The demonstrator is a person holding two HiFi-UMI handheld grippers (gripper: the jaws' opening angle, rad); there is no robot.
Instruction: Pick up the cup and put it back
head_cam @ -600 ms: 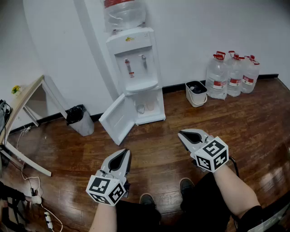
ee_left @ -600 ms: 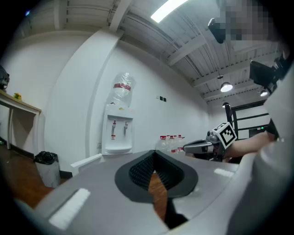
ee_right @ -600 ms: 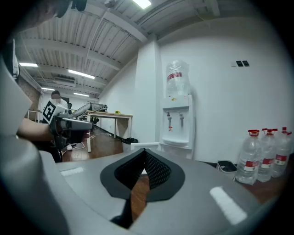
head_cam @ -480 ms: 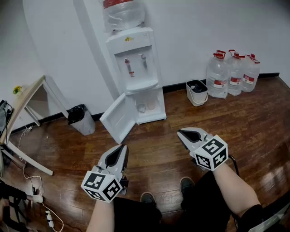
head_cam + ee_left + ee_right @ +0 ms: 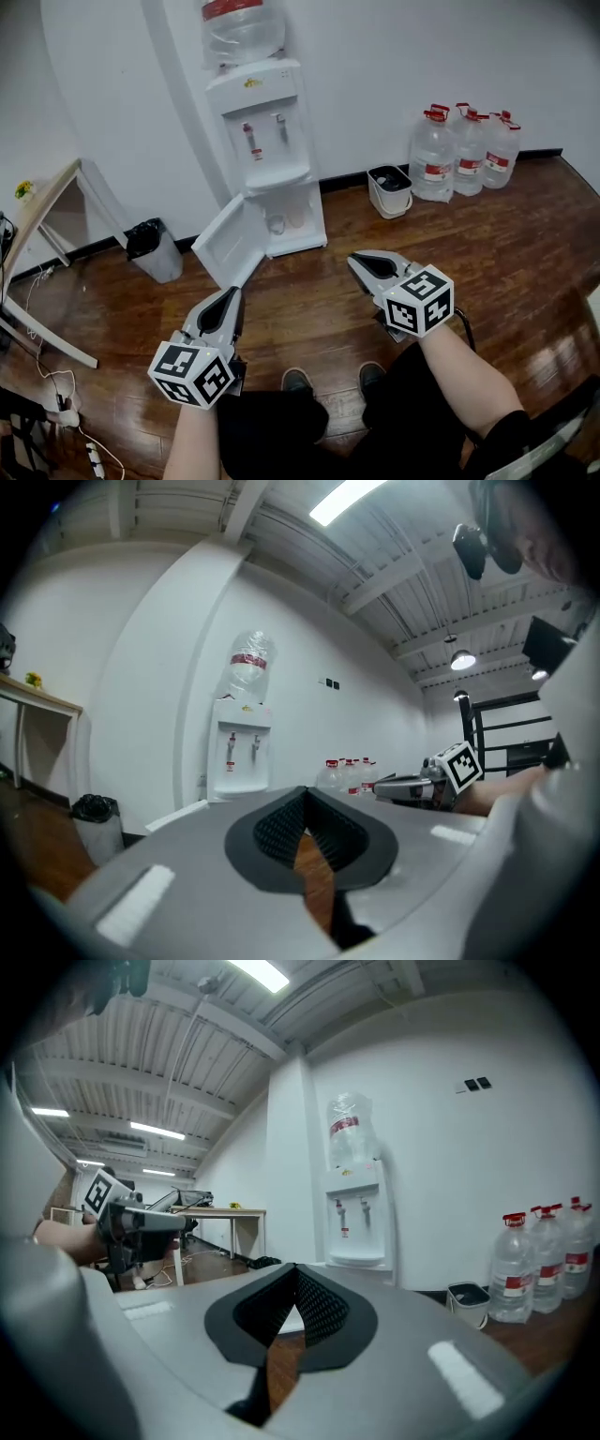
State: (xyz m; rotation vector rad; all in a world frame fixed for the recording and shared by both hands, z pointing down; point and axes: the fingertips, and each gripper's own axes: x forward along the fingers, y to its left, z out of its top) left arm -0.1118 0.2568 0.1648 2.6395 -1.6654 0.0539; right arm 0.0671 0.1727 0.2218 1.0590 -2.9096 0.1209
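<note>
**Both grippers closed and empty, cup inside the dispenser**

Your left gripper is held low in front of you, well short of the tall white water dispenser and pointing toward it. Its own view shows the two dark ribbed pads pressed together at the tip. Nothing is between them, and only brown floor shows through the small gap behind the tip.

Your right gripper is beside the left one, apart from it and a little nearer the dispenser. Its jaws also meet at the tip with nothing between them.

The small clear cup is hard to make out at this distance. It stands inside the dispenser's lower compartment, behind the white door, which hangs wide open toward the floor. Neither gripper is near it.

A large clear bottle with a red band sits upside down on top of the dispenser.

As you face the dispenser:
- **To its left:** a grey waste bin lined with a black bag stands against the wall. Further left is a light wooden table with white legs.
- **To its right:** a white bucket stands by the wall. Beyond it is a cluster of clear water jugs with red caps.

The glossy dark wooden floor runs from the dispenser back to your shoes.
</note>
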